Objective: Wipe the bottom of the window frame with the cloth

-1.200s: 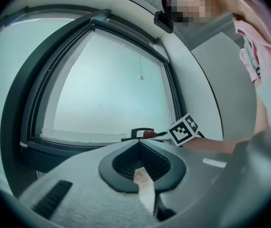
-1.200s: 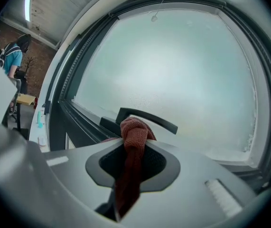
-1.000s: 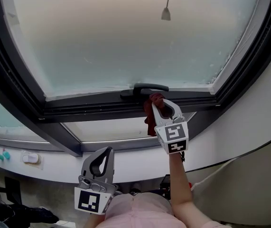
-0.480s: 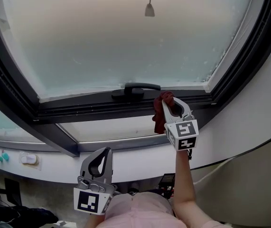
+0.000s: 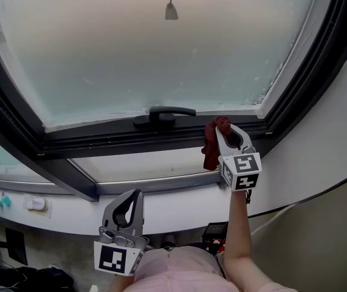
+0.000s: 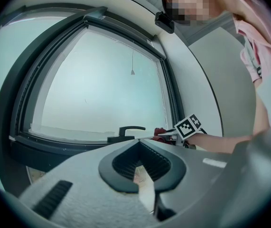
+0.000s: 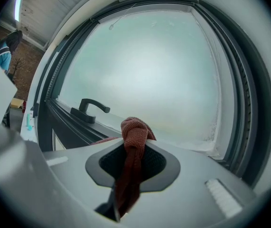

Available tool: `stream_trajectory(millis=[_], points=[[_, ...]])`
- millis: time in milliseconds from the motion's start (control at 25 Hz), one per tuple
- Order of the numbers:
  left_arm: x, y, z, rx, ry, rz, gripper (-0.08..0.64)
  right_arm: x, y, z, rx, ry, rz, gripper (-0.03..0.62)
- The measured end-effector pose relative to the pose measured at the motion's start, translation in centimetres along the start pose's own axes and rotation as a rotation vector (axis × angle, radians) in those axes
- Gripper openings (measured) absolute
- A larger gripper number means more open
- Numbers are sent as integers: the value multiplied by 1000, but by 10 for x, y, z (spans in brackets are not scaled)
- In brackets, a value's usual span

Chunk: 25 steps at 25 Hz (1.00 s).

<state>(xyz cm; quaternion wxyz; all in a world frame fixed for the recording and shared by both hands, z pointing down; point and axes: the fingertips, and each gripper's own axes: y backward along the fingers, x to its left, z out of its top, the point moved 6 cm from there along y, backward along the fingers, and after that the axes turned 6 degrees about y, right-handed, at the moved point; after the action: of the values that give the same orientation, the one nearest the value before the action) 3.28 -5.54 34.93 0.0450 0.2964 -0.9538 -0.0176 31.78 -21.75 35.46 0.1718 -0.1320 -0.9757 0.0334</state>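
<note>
A wide frosted window pane (image 5: 161,53) fills the view, and a cord weight (image 5: 171,11) hangs in front of it near the top. The dark window frame (image 5: 100,140) runs along its lower edge, with a black handle (image 5: 164,114) at about the middle and a white wall (image 5: 319,145) to the right.

The cloth (image 5: 211,151) is rust red and bunched. A knotted lump pokes past the tips of the right claw (image 5: 225,129), and the rest droops below. It sits at the bottom of the frame, just right of the handle. The right claw is clenched on the cloth, which is pinched between its ribbed pads.

The left claw (image 5: 137,194) hangs low near the person's body, well apart from the frame. Its jaws are pressed together on nothing.

It is hard to make out whether the cloth actually touches the frame.
</note>
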Motion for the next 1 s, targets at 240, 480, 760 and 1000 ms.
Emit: stream_trajectory(millis=[240, 480, 760, 1000], points=[[-8, -5, -2, -1, -4, 3, -2, -25, 6, -10, 9, -10, -34, 69], [-14, -8, -2, -5, -8, 3, -2, -50, 13, -21, 18, -28, -74, 69], [-16, -9, -2, -2, -13, 3, -2, -71, 19, -29, 31, -37, -111, 69], [-16, -10, -1, -6, -14, -2, -2, -95, 25, -39, 53, -57, -174, 69]])
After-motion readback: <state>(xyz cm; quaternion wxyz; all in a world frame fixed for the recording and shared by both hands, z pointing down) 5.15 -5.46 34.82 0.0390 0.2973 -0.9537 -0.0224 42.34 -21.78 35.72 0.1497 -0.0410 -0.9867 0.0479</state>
